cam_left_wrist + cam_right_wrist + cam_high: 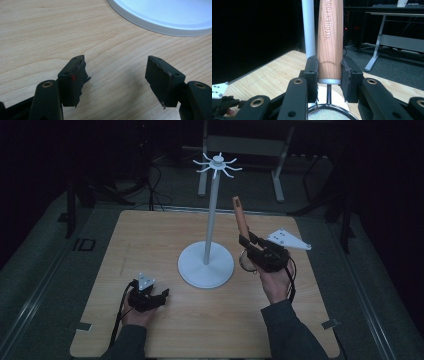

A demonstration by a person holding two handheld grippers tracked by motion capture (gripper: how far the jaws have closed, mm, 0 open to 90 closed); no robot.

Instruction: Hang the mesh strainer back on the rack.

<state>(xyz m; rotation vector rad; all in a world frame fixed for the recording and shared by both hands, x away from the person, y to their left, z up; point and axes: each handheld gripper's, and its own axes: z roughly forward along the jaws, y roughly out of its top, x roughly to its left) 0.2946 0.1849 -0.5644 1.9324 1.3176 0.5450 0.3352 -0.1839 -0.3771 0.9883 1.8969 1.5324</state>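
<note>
The right gripper [329,75] is clamped on the strainer's wooden handle [330,40], held upright beside the white stand [206,262]. The left gripper [116,75] rests near the stand base, jaws apart and holding nothing.

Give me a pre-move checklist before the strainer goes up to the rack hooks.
1. Right hand-held gripper clamped on the strainer's wooden handle: ok.
2. Handle upright, mesh end hanging below: ok.
3. Rack hooks free of other items: ok.
4. Rack base flat on the table: ok.
5. Left hand-held gripper open, low over the table, away from the pole: ok.
6. Hanging hole at the handle tip: cannot tell.
</note>
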